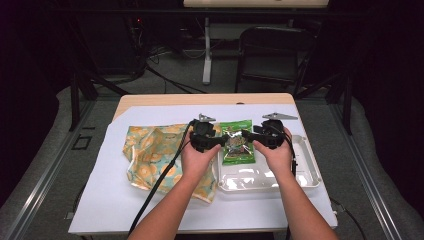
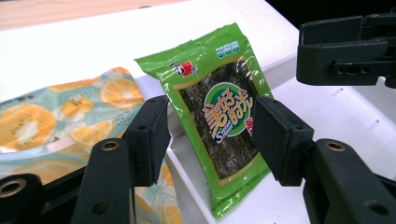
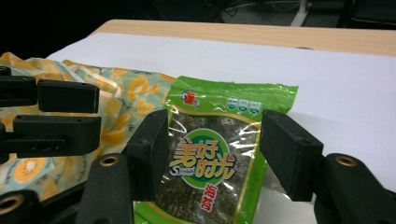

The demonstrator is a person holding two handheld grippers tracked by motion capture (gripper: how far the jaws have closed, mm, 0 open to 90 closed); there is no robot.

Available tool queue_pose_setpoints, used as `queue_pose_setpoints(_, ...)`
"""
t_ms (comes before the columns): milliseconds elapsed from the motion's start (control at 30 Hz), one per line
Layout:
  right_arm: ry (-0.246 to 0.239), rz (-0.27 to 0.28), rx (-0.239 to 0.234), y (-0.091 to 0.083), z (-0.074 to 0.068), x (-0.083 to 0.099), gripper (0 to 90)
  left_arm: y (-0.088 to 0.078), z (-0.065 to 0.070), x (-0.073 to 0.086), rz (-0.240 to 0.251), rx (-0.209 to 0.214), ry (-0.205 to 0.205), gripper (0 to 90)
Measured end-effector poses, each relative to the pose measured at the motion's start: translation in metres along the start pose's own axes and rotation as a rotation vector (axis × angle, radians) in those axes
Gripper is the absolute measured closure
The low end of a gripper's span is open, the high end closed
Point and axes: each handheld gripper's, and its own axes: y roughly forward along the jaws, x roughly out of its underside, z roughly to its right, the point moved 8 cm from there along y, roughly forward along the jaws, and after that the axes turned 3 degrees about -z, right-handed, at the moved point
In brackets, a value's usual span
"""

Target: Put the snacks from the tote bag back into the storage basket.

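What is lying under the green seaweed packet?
The green seaweed packet lies on the clear plastic tray, with its top end past the tray's far rim, above the white sheet. The part of the tray directly beneath is covered.

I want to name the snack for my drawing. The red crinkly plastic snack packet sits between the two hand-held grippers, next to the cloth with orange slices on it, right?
Not red: the crinkly plastic snack packet is green, as the left gripper view shows. It does sit between the two hand-held grippers, beside the orange-slice cloth.

Snack packet [image 3: 210,163] lower end cut off by frame bottom; small print on packet illegible.
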Motion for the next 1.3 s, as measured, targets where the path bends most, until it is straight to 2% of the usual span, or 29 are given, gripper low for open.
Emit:
queue_pose_setpoints(300,-0.058,0.016,-0.046,-0.008,-0.021,-0.006,42.9,-0.027,-0.003,-0.005,0.040,-0.001,0.032,46.2)
queue_pose_setpoints(400,-0.085,0.009,-0.062,-0.008,-0.029,-0.005,43.3,-0.033,-0.007,-0.002,0.055,0.012,0.006,46.2)
queue_pose_setpoints(433,-0.088,0.007,-0.069,-0.007,-0.032,-0.005,43.5,-0.036,-0.010,0.000,0.062,0.002,0.003,46.2)
queue_pose_setpoints(533,-0.112,-0.024,-0.086,-0.006,-0.040,-0.002,43.7,-0.043,-0.018,0.005,0.042,-0.020,0.016,46.8)
queue_pose_setpoints(633,-0.129,-0.038,-0.113,-0.005,-0.049,0.000,43.7,-0.052,-0.025,0.008,0.069,-0.006,-0.009,46.3)
queue_pose_setpoints(867,-0.178,-0.039,-0.158,-0.005,-0.072,0.003,43.6,-0.073,-0.043,0.021,0.079,-0.028,-0.043,45.3)
queue_pose_setpoints(1067,-0.228,-0.039,-0.199,-0.004,-0.095,0.007,43.0,-0.094,-0.060,0.037,0.103,-0.056,-0.066,43.6)
queue_pose_setpoints(1300,-0.295,-0.071,-0.242,0.002,-0.117,0.018,42.9,-0.112,-0.078,0.058,0.110,-0.092,-0.082,43.0)
